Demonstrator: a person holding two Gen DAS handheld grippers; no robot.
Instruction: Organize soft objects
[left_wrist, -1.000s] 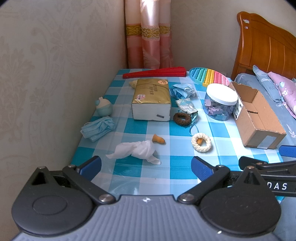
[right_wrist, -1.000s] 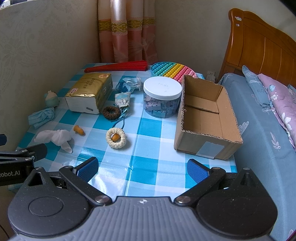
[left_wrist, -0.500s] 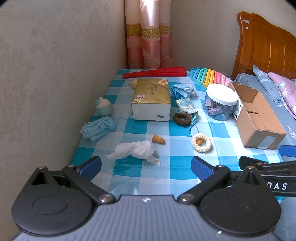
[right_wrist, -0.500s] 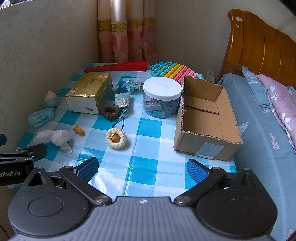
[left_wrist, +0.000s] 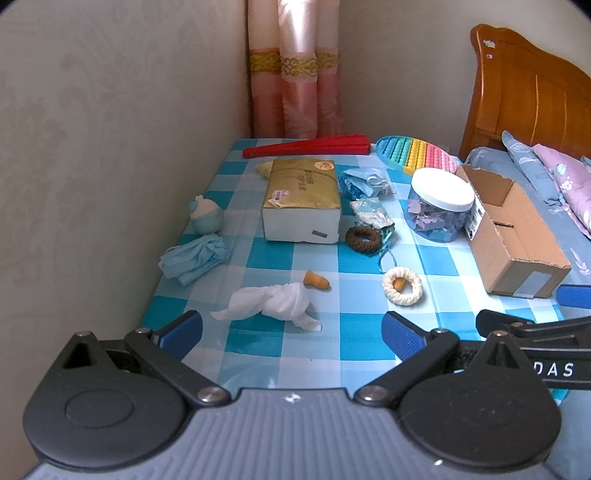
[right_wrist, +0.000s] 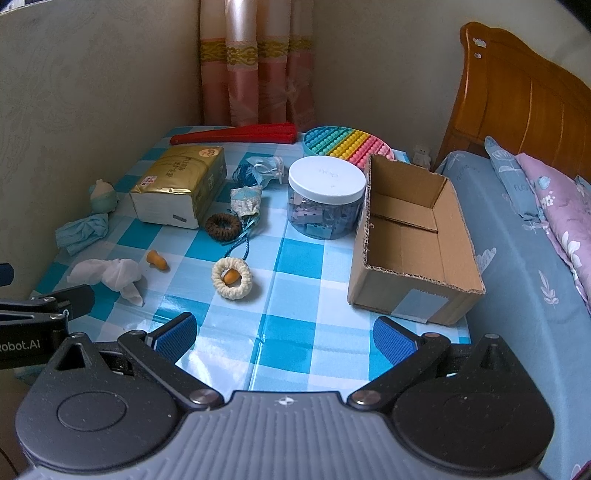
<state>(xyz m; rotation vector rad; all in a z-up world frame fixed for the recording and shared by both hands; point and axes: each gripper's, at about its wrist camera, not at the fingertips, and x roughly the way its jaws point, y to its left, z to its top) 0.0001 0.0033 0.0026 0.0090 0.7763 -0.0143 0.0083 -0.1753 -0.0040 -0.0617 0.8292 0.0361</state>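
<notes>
Nothing is seen to have moved since a second ago: both grippers are held at the near edge of the table (right_wrist: 295, 258), objs unshifted. The left gripper (left_wrist: 291, 332) is kept wide open and empty, just short of the crumpled white tissue (left_wrist: 273, 304) near the near-left corner. The right gripper (right_wrist: 284, 336) is likewise wide open, nothing between its pads, w/ the open cardboard box (right_wrist: 410, 236) along the right edge.

Soft items are scattered: blue face mask (left_wrist: 194, 258) at the left edge, cream scrunchie (right_wrist: 232, 278) mid-table w/ an orange earplug inside it, brown scrunchie (right_wrist: 222, 227) by the tissue pack (right_wrist: 181, 188), 2nd orange earplug (left_wrist: 317, 280) touching the tissue.

The task is judged barely begun. The tissue is prob. best taken first: jaws lowered over its bulkiest fold, closed fully since it compresses, the earplug kept clear, then carried to the box, presumably the bin for soft things.
</notes>
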